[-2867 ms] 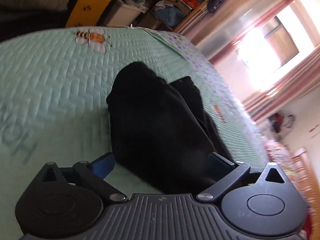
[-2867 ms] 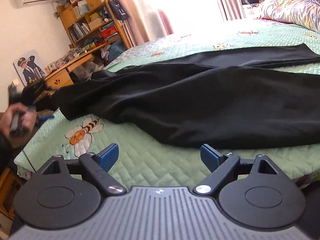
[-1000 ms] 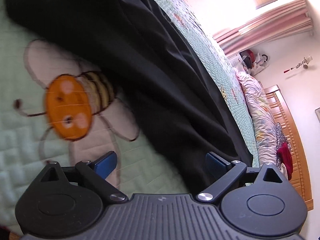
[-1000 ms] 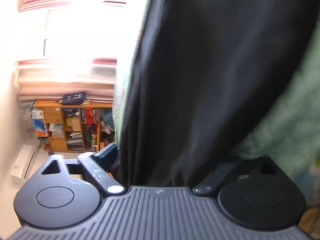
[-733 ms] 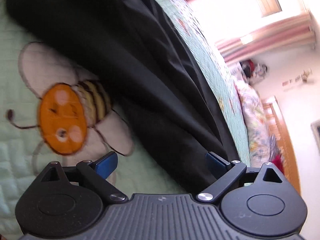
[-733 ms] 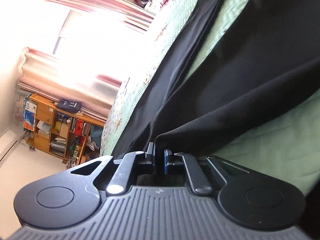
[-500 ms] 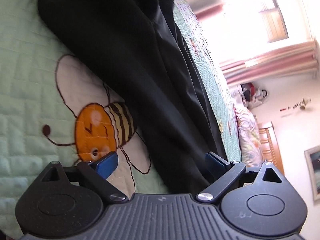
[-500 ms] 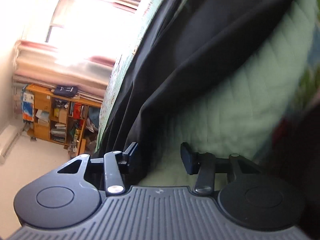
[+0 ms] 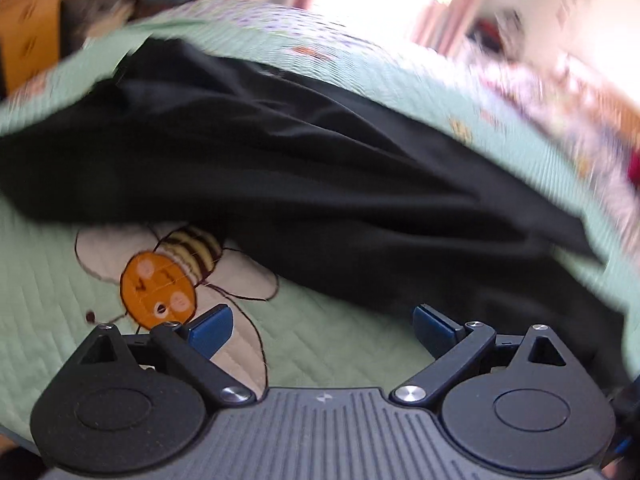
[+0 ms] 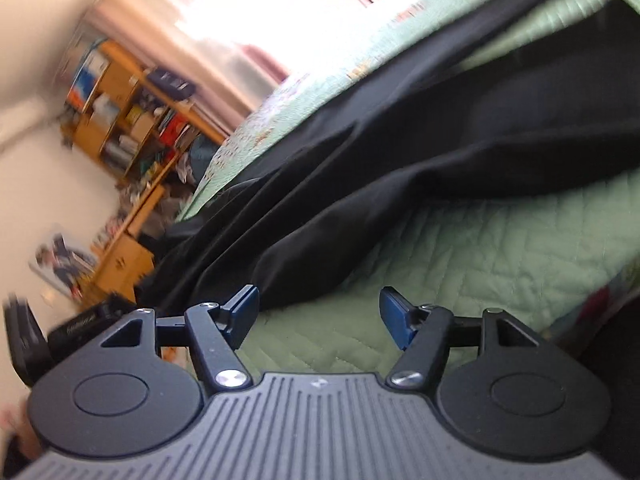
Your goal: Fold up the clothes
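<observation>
Right claw [image 10: 318, 312] jaws opening, nothing btwn them; it's let go of the black garment [image 10: 400, 168], now lying across the green bedspread [image 10: 480, 260]. Left claw [image 9: 322, 326] spread, empty. I reckon fold laid; regrip next.

Left gripper [image 9: 322, 326] jaws wide, empty; right gripper [image 10: 318, 312] opening, empty.

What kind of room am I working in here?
Most likely a bedroom: the black garment lies on a bed's green quilted bedspread with a bee motif, and cluttered wooden shelves stand by a curtained window.
</observation>
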Demonstrator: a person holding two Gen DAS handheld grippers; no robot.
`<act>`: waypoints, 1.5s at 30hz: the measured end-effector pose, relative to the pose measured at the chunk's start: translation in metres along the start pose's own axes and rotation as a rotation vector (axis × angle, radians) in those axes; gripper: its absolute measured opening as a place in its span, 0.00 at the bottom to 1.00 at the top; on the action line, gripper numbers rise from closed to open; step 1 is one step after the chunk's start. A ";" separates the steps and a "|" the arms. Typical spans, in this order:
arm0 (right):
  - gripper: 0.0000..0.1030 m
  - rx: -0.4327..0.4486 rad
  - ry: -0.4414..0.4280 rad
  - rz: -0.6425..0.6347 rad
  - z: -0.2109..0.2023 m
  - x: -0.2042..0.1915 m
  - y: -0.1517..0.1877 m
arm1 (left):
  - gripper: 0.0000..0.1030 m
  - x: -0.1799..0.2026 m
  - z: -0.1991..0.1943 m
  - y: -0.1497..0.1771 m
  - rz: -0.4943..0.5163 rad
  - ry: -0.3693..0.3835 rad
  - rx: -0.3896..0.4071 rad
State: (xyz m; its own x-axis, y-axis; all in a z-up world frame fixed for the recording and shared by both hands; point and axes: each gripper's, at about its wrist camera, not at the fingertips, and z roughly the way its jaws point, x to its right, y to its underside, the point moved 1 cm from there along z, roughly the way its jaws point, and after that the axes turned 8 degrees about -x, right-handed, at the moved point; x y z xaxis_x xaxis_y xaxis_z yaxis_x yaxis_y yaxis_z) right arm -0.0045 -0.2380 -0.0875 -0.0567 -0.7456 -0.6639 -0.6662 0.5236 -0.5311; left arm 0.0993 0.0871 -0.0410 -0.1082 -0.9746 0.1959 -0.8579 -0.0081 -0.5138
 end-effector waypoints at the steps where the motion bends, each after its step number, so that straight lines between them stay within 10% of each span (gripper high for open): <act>1: 0.66 0.012 0.013 -0.036 -0.003 -0.003 0.000 | 0.95 0.006 0.000 0.001 0.026 -0.011 -0.004; 21: 0.68 0.054 0.096 -0.167 -0.001 -0.006 0.005 | 0.97 0.056 0.001 -0.002 0.146 -0.184 -0.065; 45: 0.70 0.013 0.120 -0.184 0.014 -0.012 0.011 | 0.98 0.062 -0.016 -0.006 0.160 -0.210 -0.015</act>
State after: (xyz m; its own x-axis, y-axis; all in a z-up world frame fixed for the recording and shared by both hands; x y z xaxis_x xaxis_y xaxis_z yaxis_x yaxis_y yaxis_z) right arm -0.0002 -0.2178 -0.0930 -0.0243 -0.8724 -0.4883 -0.6638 0.3793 -0.6447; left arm 0.0896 0.0302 -0.0121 -0.1377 -0.9884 -0.0648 -0.8459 0.1514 -0.5114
